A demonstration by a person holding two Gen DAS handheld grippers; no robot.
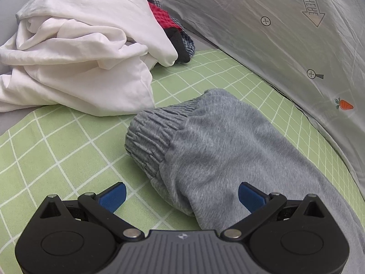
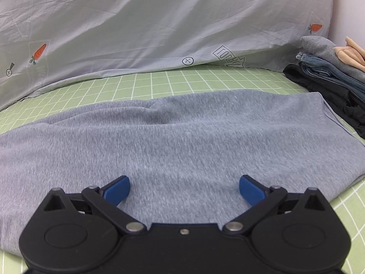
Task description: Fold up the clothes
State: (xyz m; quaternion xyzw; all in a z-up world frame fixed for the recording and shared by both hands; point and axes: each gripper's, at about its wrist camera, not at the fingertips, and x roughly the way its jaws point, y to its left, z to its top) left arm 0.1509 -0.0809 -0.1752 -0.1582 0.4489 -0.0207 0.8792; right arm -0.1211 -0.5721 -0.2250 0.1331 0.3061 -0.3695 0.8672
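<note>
A grey sweat garment [image 1: 228, 141] lies flat on the green checked sheet [image 1: 57, 150], its ribbed elastic cuff [image 1: 155, 132] pointing toward the white pile. My left gripper [image 1: 182, 194] hovers over the cuff end, open, with the cloth's near edge lying between its blue pads but not pinched. In the right wrist view the same grey garment [image 2: 173, 141] spreads wide across the sheet [image 2: 173, 80]. My right gripper [image 2: 184, 190] stands open just above the cloth, holding nothing.
A crumpled white garment [image 1: 79, 52] lies at the far left, with red and black clothes [image 1: 168, 25] behind it. A pale printed duvet [image 2: 136, 27] rises along the back. A stack of folded clothes [image 2: 330, 73] sits at the right.
</note>
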